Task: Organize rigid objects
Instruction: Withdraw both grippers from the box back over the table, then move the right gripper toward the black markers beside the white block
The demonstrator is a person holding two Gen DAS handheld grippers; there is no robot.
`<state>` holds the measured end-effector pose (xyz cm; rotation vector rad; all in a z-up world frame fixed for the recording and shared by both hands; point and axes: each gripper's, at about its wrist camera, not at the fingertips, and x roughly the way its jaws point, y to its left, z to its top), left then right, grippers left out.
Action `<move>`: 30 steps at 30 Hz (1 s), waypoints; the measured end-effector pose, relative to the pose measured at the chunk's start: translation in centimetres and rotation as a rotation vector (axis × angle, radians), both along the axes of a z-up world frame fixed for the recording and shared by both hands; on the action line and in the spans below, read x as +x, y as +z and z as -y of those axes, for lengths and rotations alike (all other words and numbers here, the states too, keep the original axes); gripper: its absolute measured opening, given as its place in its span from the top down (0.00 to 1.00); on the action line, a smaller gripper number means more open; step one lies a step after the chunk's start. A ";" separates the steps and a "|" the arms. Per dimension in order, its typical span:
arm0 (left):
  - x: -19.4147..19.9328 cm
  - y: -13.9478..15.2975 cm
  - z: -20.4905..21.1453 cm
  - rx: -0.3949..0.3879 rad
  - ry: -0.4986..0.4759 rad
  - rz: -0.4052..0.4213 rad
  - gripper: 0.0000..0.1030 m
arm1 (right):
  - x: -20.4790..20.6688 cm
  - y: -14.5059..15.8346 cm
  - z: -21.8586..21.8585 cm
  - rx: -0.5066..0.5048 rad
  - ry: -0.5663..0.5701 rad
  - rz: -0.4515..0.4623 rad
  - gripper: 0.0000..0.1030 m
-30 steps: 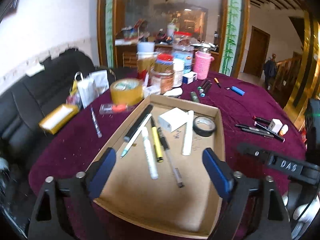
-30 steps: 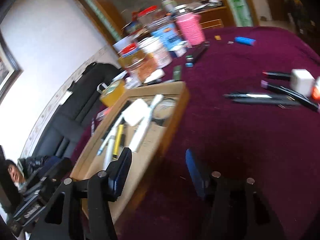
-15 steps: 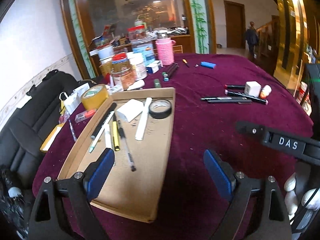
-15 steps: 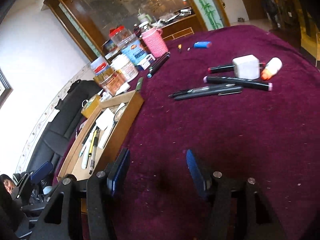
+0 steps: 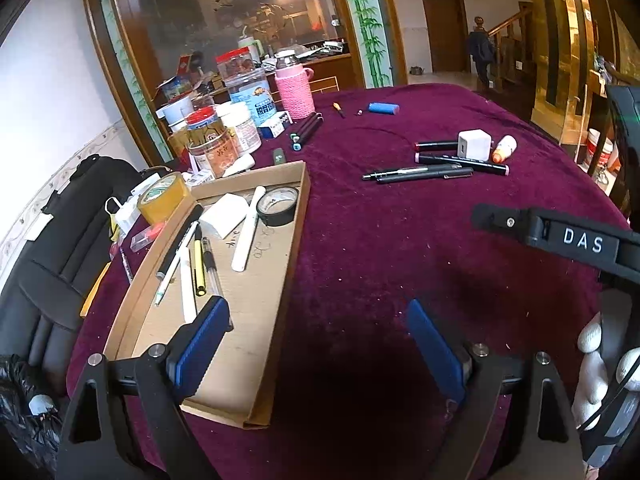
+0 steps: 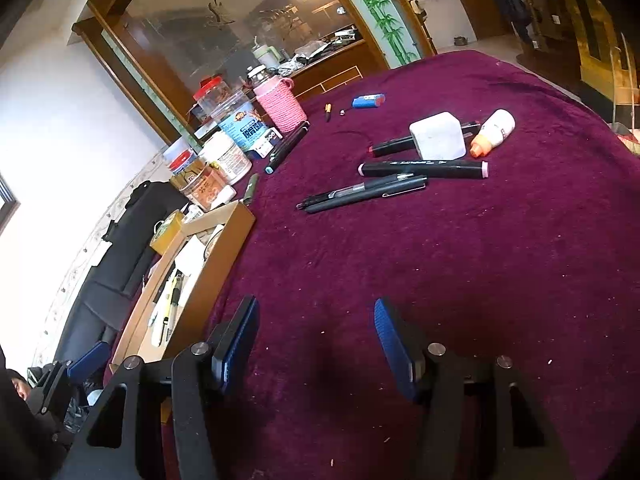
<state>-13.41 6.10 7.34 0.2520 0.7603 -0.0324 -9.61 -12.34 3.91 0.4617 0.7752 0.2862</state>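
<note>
Pens (image 6: 362, 193) lie crosswise ahead of the released, empty right claw (image 6: 316, 340), nearer than the left claw (image 5: 316, 344), also released

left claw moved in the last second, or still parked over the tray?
Yes. The left claw has swung right, off the tray: a second ago both fingers framed the tray floor; now only its left finger overlaps the tray, the right one is over bare cloth.

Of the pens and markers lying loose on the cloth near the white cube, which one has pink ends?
The long black marker just in front of the white cube. Both its ends are pink; the marker behind the cube has a red end, and the two pens are all dark.
</note>
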 end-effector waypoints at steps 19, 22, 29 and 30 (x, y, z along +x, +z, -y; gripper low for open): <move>1.6 -2.4 0.1 -0.105 -0.061 -0.110 0.12 | 1.6 2.3 6.8 -0.057 -0.147 0.014 0.38; 1.9 -2.6 0.0 -0.143 -0.069 -0.116 0.12 | 3.4 3.3 9.3 -0.093 -0.207 0.006 0.38; 3.0 -3.3 -0.8 -0.202 -0.077 -0.139 0.12 | 8.6 3.6 8.5 -0.153 -0.114 -0.030 0.38; 3.3 -3.4 -1.0 -0.212 -0.075 -0.145 0.12 | 9.8 3.2 7.7 -0.157 -0.069 -0.048 0.38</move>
